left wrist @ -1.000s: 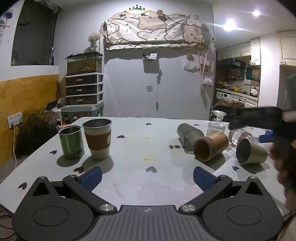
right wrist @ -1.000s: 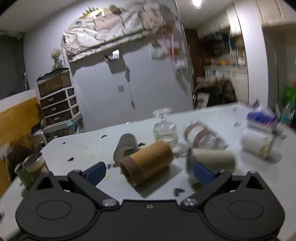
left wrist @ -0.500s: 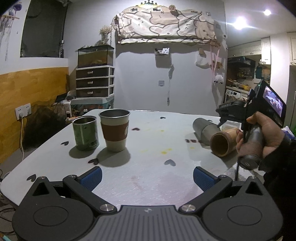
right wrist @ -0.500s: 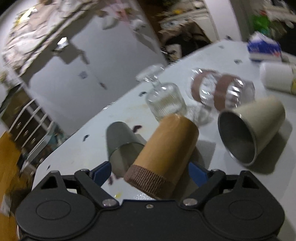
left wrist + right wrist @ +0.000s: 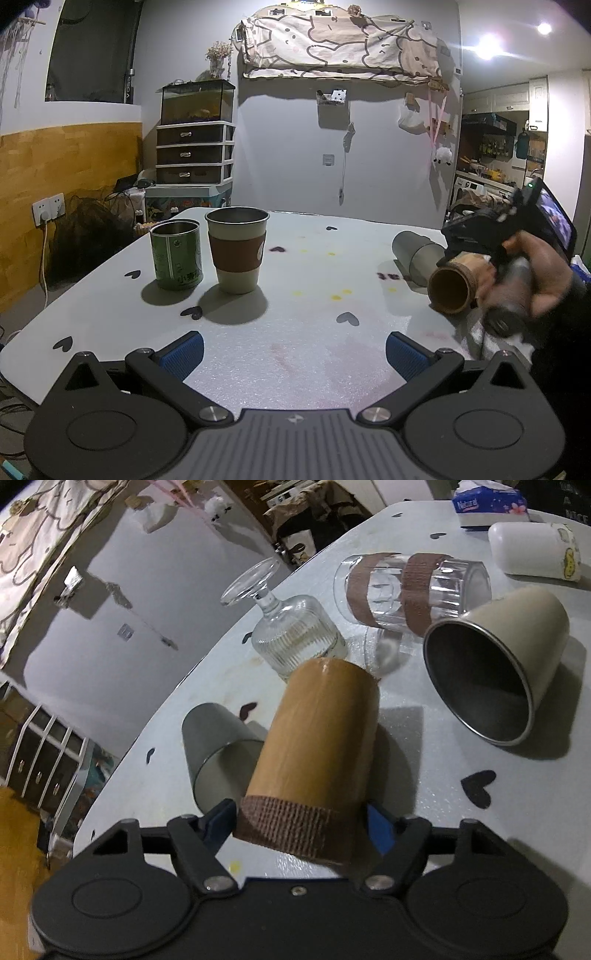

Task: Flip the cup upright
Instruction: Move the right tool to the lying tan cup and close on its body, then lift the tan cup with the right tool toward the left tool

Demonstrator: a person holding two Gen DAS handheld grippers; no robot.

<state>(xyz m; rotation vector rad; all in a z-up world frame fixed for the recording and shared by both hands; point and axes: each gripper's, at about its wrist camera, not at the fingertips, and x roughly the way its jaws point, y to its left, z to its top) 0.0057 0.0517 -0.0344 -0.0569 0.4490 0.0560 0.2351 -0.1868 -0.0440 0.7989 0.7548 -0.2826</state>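
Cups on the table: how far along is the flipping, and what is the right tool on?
Two cups stand upright: the green tin cup and the sleeved cup. In hand: the right tool has its fingers either side of the bamboo cup, which lies on its side. Left: the grey cup, beige cup and banded glass lie on their sides; the stemmed glass stands inverted. The left tool is open.

a lived-in home: fish tank (image 5: 197,101) on plastic drawers (image 5: 194,153), kitchen shelves (image 5: 493,147) beyond
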